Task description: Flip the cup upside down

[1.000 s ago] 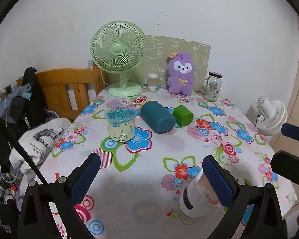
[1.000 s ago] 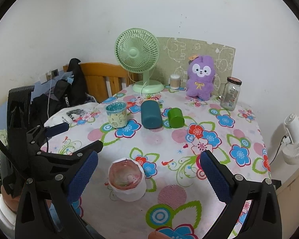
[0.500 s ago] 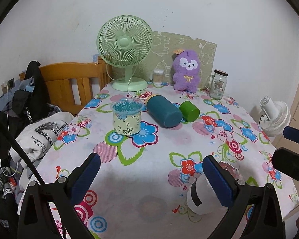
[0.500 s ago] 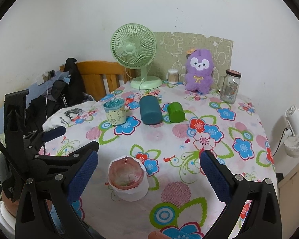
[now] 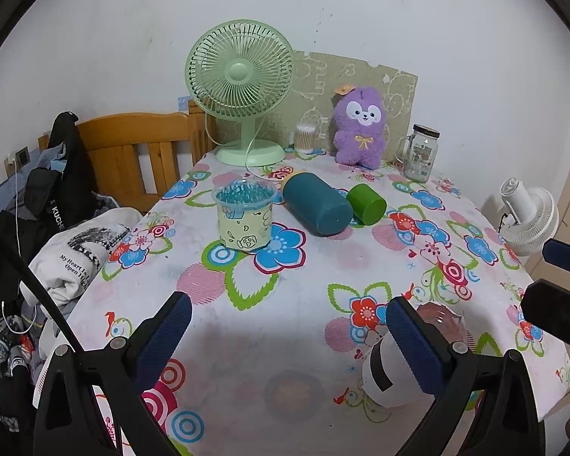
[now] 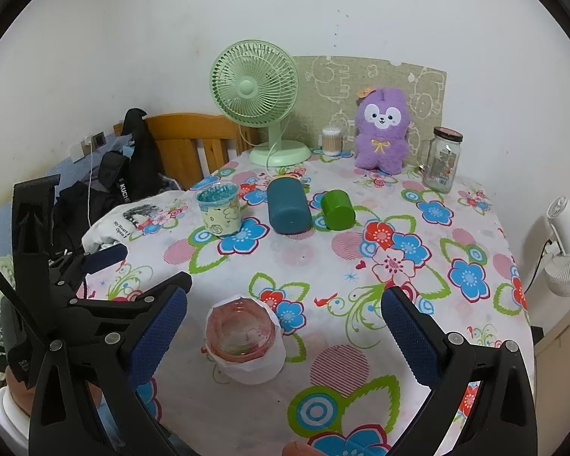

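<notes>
A white cup with a pink inside [image 6: 245, 342] stands upright, mouth up, on the flowered tablecloth near the front edge. In the right wrist view it sits between the fingers, closer to the left one. My right gripper [image 6: 285, 334] is open and empty. In the left wrist view the same cup [image 5: 395, 372] is partly hidden behind the right finger. My left gripper [image 5: 288, 338] is open and empty, to the left of the cup. The right gripper's blue tip [image 5: 566, 252] shows at the right edge of that view.
A yellow cup with a blue rim [image 6: 219, 209] stands upright further back. A teal cylinder [image 6: 288, 205] and a green cup [image 6: 337, 209] lie on their sides. A green fan [image 6: 258, 98], a purple plush [image 6: 382, 129] and a glass jar [image 6: 442, 159] stand at the back. Clothes lie left.
Both views have shifted a little: the left gripper has drifted left and the right gripper has come slightly lower toward the white cup. The cup has not moved.
</notes>
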The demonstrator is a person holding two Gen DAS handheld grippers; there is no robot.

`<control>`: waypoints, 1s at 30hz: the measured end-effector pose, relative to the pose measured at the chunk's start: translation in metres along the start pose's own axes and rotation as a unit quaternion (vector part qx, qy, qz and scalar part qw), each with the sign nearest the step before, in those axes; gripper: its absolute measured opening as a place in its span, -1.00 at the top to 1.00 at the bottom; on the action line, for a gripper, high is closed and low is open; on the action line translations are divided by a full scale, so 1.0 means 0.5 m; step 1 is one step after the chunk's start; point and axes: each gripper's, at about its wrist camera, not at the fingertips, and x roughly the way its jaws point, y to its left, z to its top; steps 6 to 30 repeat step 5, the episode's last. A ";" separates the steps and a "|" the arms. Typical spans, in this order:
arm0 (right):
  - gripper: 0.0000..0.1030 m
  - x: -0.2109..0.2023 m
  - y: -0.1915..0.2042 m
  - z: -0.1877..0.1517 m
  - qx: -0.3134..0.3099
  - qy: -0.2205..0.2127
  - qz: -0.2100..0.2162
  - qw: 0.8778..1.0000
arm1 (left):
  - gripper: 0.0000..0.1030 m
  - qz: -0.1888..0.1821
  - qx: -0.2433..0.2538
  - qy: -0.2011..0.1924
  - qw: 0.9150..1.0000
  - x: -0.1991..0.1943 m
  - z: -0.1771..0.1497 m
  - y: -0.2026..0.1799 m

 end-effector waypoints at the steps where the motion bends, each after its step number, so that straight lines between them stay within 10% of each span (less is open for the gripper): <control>1: -0.99 0.000 0.000 0.000 0.000 0.000 0.001 1.000 | -1.00 -0.001 -0.001 0.001 1.000 0.001 0.000 0.000; 30: -0.99 0.001 -0.001 0.001 0.001 0.000 0.001 1.000 | -1.00 -0.012 -0.003 0.000 1.000 0.002 -0.001 0.000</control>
